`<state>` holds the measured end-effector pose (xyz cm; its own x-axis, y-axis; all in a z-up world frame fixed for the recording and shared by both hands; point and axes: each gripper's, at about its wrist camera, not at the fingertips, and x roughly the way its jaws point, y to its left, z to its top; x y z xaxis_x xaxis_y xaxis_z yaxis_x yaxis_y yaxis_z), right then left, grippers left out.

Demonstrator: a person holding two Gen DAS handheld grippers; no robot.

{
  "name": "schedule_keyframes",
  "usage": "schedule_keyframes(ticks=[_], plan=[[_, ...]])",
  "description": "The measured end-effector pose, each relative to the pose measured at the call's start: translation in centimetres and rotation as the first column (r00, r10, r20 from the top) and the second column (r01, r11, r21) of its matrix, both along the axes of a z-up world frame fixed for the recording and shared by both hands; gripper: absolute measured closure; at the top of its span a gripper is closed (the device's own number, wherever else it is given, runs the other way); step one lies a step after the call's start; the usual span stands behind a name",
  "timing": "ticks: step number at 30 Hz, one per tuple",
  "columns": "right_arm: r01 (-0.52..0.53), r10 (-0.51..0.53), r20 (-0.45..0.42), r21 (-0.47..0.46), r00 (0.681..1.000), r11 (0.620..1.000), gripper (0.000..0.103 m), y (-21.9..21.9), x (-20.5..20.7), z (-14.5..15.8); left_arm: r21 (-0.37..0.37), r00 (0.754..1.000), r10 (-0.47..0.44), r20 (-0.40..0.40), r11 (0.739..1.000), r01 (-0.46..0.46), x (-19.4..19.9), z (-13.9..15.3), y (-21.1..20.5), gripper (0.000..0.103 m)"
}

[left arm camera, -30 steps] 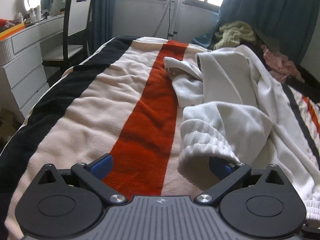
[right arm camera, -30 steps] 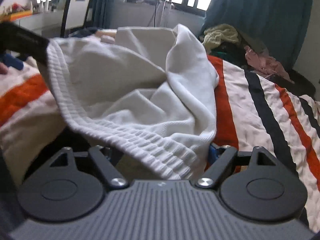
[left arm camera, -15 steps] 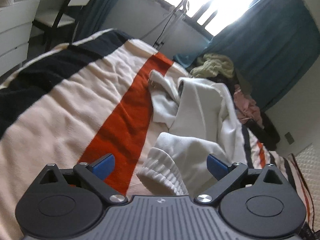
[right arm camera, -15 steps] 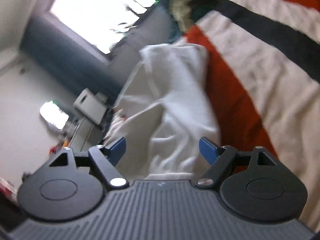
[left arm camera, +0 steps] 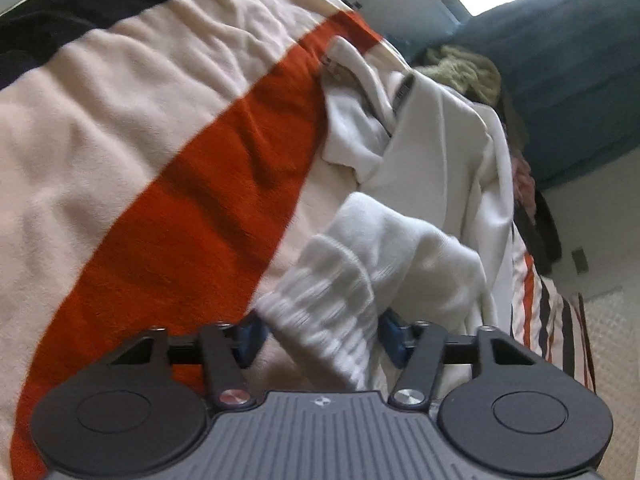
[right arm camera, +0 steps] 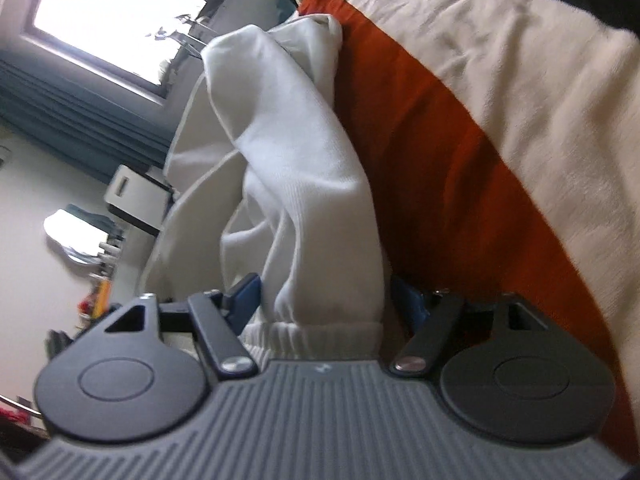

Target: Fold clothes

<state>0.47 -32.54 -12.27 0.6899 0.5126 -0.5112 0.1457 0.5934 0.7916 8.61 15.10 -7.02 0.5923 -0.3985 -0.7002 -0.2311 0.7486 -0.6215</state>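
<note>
A white sweater [left arm camera: 432, 152] lies crumpled on a bed with a striped blanket [left arm camera: 160, 160] in cream, orange and black. Its ribbed cuff [left arm camera: 320, 312] stands between the blue pads of my left gripper [left arm camera: 322, 334]. The jaws are closing on it and both pads touch the cuff. In the right wrist view a bunched fold of the same sweater [right arm camera: 304, 184] runs away from my right gripper [right arm camera: 326, 300]. Those jaws are closing too, with the fabric just above its ribbed edge [right arm camera: 312, 336] filling the gap between the pads. The blanket [right arm camera: 520, 120] lies to the right.
A heap of other clothes [left arm camera: 468, 72] sits at the far end of the bed before a teal curtain [left arm camera: 580, 60]. A bright window [right arm camera: 120, 12], a white chair [right arm camera: 132, 192] and a cluttered desk [right arm camera: 96, 300] stand beyond the bed.
Both grippers have rolled and dropped toward the sweater. The left jaws narrowed from wide open onto the cuff. The right jaws narrowed onto the bunched fabric.
</note>
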Motion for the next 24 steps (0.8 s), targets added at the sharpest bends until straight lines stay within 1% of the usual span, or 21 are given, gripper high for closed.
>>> schedule_keyframes(ticks=[1, 2, 4, 6, 7, 9, 12, 15, 17, 19, 21, 24], plan=[[-0.004, 0.004, 0.002, 0.004, 1.0, 1.0, 0.056, 0.0, -0.1, 0.0, 0.001, 1.0, 0.014, 0.004, 1.0, -0.014, -0.1, 0.1, 0.1, 0.065], [-0.008, 0.008, 0.004, 0.004, 1.0, 1.0, 0.059, 0.1, -0.2, 0.0, 0.003, 1.0, 0.025, 0.012, 1.0, -0.025, -0.3, 0.4, 0.2, 0.07], [0.002, -0.003, 0.029, 0.039, 1.0, 0.999, 0.068, 0.6, -0.8, 0.3, 0.009, 0.999, 0.041, 0.035, 0.999, -0.042, -0.6, 1.2, 0.5, 0.083], [0.013, -0.017, 0.055, 0.077, 0.998, 0.997, 0.076, 1.1, -1.5, 0.7, 0.006, 0.995, 0.058, 0.077, 0.998, -0.058, -0.8, 2.3, 0.9, 0.089], [0.019, -0.026, 0.067, 0.095, 0.997, 0.995, 0.079, 1.8, -1.9, 1.0, 0.009, 0.993, 0.066, 0.103, 0.998, -0.067, -0.8, 3.1, 1.1, 0.09], [0.021, -0.031, 0.093, 0.112, 0.995, 0.993, 0.082, 3.9, -2.8, 1.7, 0.029, 0.986, 0.08, 0.145, 0.996, -0.086, -0.5, 4.8, 1.6, 0.091], [0.002, -0.017, 0.141, 0.105, 0.99, 0.994, 0.084, 8.4, -3.8, 2.9, 0.115, 0.975, 0.077, 0.209, 0.988, -0.103, 0.3, 8.2, 2.7, 0.092], [-0.043, 0.023, 0.145, 0.131, 0.989, 0.99, 0.084, 13.3, -2.9, 3.6, 0.17, 0.966, 0.094, 0.239, 0.976, -0.137, 1.9, 11.8, 5.8, 0.092], [-0.08, 0.056, 0.147, 0.162, 0.988, 0.984, 0.084, 16.9, -1.5, 4.1, 0.198, 0.961, 0.123, 0.246, 0.965, -0.174, 3.4, 13.9, 8.9, 0.092], [-0.129, 0.101, 0.148, 0.19, 0.984, 0.973, 0.086, 20.8, 0.4, 4.7, 0.233, 0.951, 0.163, 0.263, 0.946, -0.226, 4.8, 15.7, 11.7, 0.092], [-0.198, 0.168, 0.149, 0.216, 0.974, 0.956, 0.087, 25.3, 2.7, 5.1, 0.297, 0.939, 0.203, 0.276, 0.912, -0.284, 6.8, 17.3, 14.7, 0.092], [-0.287, 0.257, 0.151, 0.233, 0.955, 0.929, 0.087, 31.5, 6.3, 5.6, 0.349, 0.926, 0.253, 0.281, 0.872, -0.344, 10.2, 18.5, 19.0, 0.092]])
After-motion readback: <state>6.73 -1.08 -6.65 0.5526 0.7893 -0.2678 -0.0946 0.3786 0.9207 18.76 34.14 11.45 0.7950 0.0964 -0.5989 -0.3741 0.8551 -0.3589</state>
